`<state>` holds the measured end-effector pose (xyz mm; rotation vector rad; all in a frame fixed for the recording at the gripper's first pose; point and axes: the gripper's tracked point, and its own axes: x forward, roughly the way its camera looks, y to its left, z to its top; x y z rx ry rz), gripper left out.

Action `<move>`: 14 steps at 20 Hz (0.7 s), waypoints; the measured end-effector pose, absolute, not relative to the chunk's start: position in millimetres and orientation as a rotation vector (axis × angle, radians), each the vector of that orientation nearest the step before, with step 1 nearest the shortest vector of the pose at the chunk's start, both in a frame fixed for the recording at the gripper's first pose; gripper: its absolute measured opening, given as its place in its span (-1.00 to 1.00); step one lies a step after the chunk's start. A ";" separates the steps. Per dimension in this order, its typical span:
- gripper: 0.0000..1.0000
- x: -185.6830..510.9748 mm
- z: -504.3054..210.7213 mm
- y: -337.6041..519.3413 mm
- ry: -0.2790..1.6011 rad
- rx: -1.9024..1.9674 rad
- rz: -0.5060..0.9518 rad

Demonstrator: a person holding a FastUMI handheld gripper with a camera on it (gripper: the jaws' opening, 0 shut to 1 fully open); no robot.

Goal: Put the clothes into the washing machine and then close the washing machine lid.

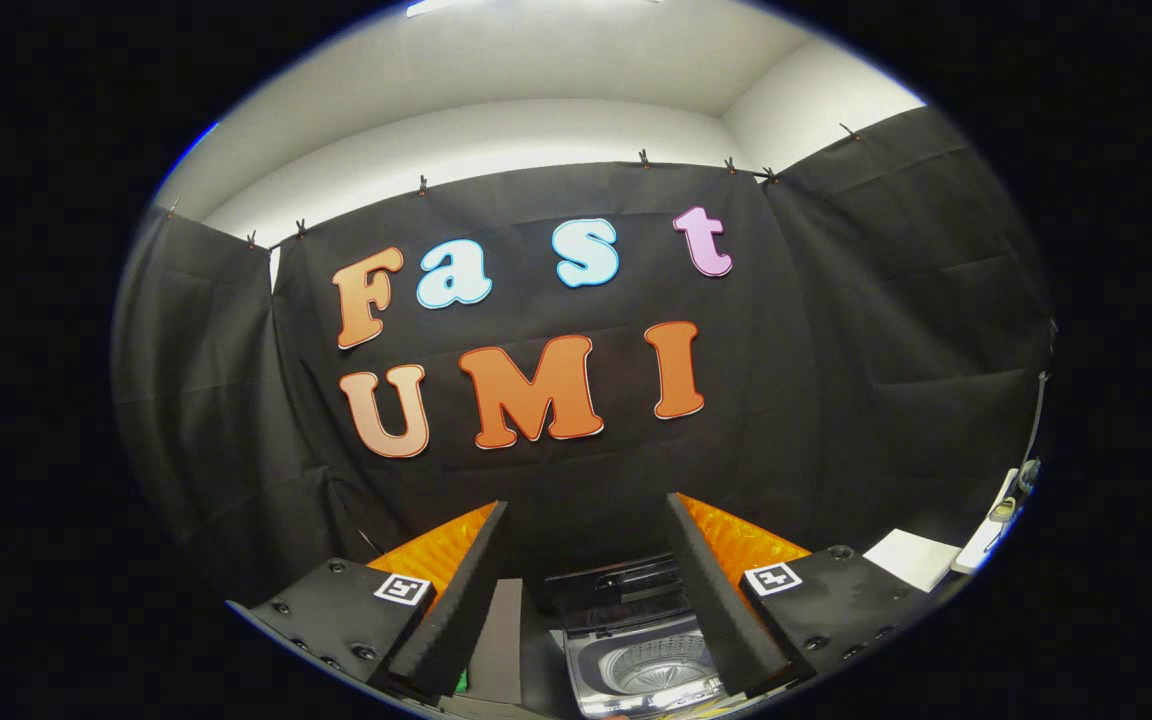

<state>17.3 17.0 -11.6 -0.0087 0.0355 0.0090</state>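
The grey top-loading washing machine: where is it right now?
In the gripper view, the grey top-loading washing machine sits low between the open tool's black foam fingers, lid up, steel drum exposed.

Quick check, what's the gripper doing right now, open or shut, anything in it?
Gripper: open, fingers spread wide, nothing between them; it is above the washing machine, whose drum shows below with the lid up.

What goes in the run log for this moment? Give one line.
gripper: open, empty | washer: lid up, drum visible, between and below fingers | clothes: not loaded

Washing machine (641, 650) below, between the spread jaws, lid up behind.
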 end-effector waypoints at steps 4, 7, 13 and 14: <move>0.97 20.2 -15.8 28.7 0.043 -0.017 0.028; 0.97 22.4 -22.7 42.2 0.058 -0.029 0.051; 0.97 24.7 -37.8 64.2 0.086 -0.052 0.085; 0.97 24.4 -40.2 67.7 0.091 -0.054 0.090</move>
